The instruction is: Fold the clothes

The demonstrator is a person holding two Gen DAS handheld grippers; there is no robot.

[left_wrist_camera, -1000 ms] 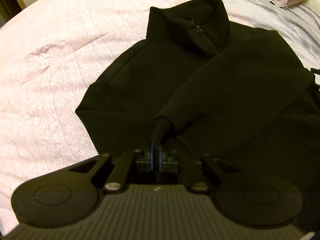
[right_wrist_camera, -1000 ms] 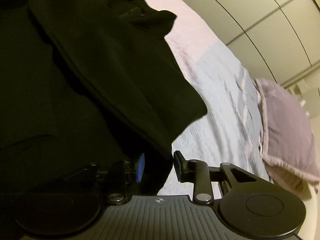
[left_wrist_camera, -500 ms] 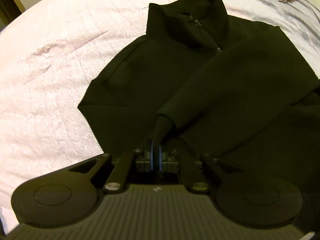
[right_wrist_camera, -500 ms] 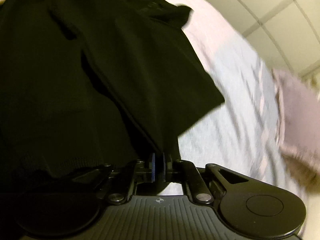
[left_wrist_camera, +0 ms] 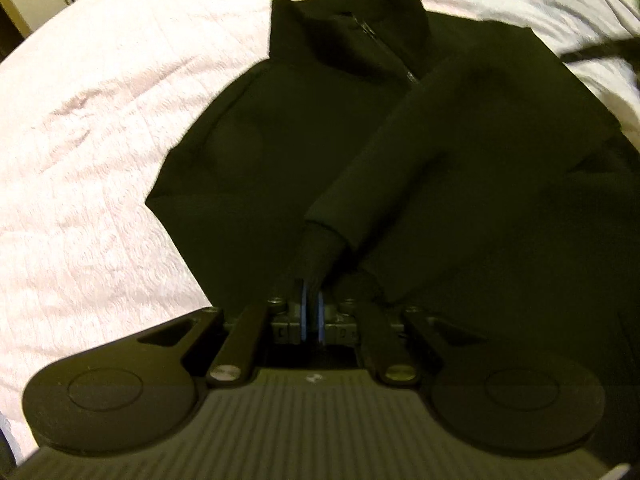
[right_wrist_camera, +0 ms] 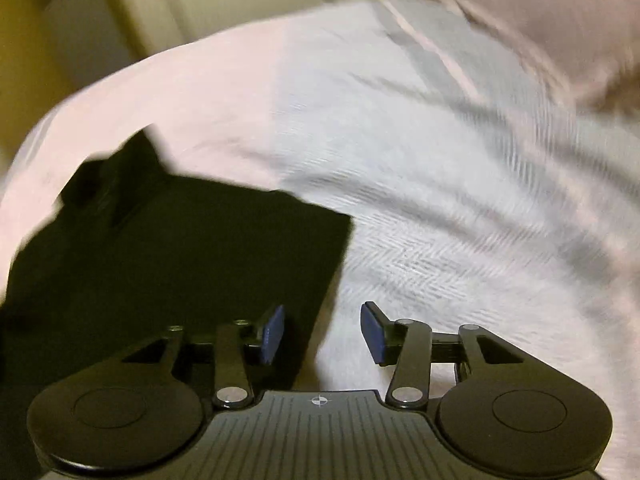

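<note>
A black zip-neck jacket (left_wrist_camera: 304, 128) lies flat on the bed, collar at the far end. One sleeve (left_wrist_camera: 408, 152) is folded diagonally across its front. My left gripper (left_wrist_camera: 311, 312) is shut on that sleeve's cuff (left_wrist_camera: 316, 248), low in the left wrist view. In the right wrist view the jacket (right_wrist_camera: 168, 248) fills the lower left, its straight side edge beside the bedding. My right gripper (right_wrist_camera: 322, 330) hangs over that edge with its jaws opening. Nothing sits between its blue pads (right_wrist_camera: 274, 332). A blurred dark shape at the top right of the left wrist view may be the right gripper.
The bed carries a pale pink quilt (left_wrist_camera: 100, 140) on the left and a light grey striped cover (right_wrist_camera: 460, 208) on the right. A pink pillow (right_wrist_camera: 540, 28) lies at the head of the bed. Cream cupboard doors (right_wrist_camera: 140, 12) stand beyond.
My right gripper closed on the jacket's side, then let go, swung away to the right and rolled, so bedding now fills its view. The left gripper kept hold of the cuff.
</note>
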